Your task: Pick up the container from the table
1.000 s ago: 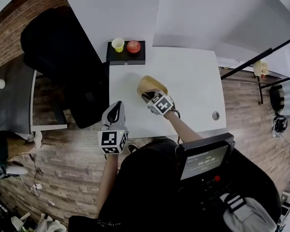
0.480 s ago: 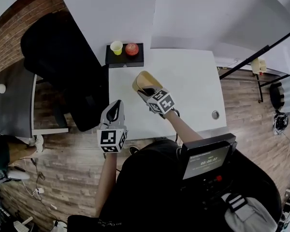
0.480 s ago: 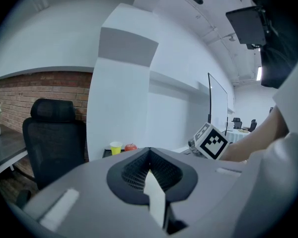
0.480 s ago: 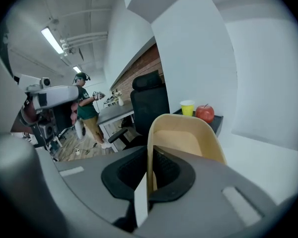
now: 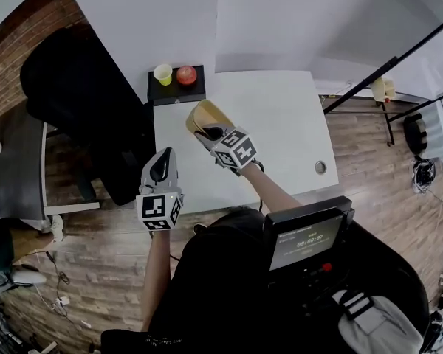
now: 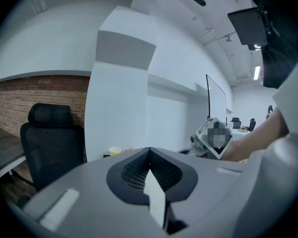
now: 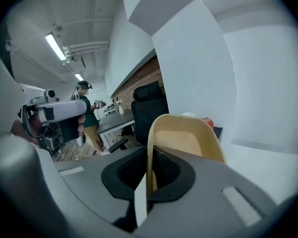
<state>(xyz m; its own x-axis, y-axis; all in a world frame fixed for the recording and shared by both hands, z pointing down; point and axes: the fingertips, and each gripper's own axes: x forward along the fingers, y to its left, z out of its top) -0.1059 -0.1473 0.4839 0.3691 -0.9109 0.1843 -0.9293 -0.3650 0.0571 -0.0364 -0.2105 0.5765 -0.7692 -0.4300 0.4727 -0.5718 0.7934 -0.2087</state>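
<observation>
The tan container [image 5: 201, 116] hangs tilted above the white table [image 5: 280, 135], clear of its top. My right gripper [image 5: 210, 133] is shut on the container's near wall. In the right gripper view the container [image 7: 188, 138] stands up from between the jaws, its thin wall pinched there and its hollow facing the camera. My left gripper [image 5: 161, 167] is shut and holds nothing; it hovers by the table's left front edge. In the left gripper view its jaws meet with nothing between them, and the right gripper's marker cube [image 6: 216, 137] shows to the right.
A black tray [image 5: 176, 85] at the table's far left corner carries a yellow cup [image 5: 162, 73] and a red apple [image 5: 186, 74]. A black office chair [image 5: 81, 109] stands left of the table. A small round grommet [image 5: 320, 167] sits near the table's right edge. White wall lies behind the table.
My right gripper has lifted the container off the table top and tipped it further. The left gripper has stayed about where it was.
</observation>
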